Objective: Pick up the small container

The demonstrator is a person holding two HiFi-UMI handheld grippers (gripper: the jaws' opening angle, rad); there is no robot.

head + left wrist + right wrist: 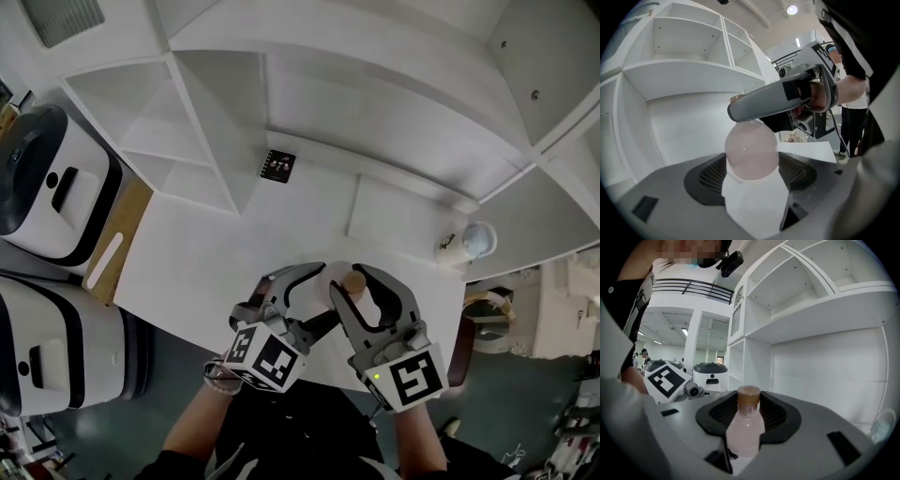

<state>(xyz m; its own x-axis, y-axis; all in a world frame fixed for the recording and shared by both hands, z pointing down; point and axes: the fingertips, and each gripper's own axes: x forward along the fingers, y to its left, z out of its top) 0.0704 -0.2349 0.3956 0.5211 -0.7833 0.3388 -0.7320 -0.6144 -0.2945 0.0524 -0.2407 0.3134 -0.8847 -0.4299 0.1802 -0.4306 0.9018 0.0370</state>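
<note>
A small pale-pink bottle (330, 289) with a brown cap (353, 279) and a white label is held above the white table (206, 253), between both grippers. My left gripper (328, 292) is shut on the bottle's body (751, 150); its label fills the gap between the jaws. My right gripper (349, 281) is shut on the bottle near its neck (743, 425), with the cap (748, 396) standing up past the pads. In the left gripper view a grey finger (764, 101) of the right gripper crosses just above the bottle.
White shelving (216, 112) rises behind the table. A black marker tag (277, 166) is fixed to the back wall. A small clear cup (469, 244) stands at the table's right edge. Two white machines (47, 187) stand at the left.
</note>
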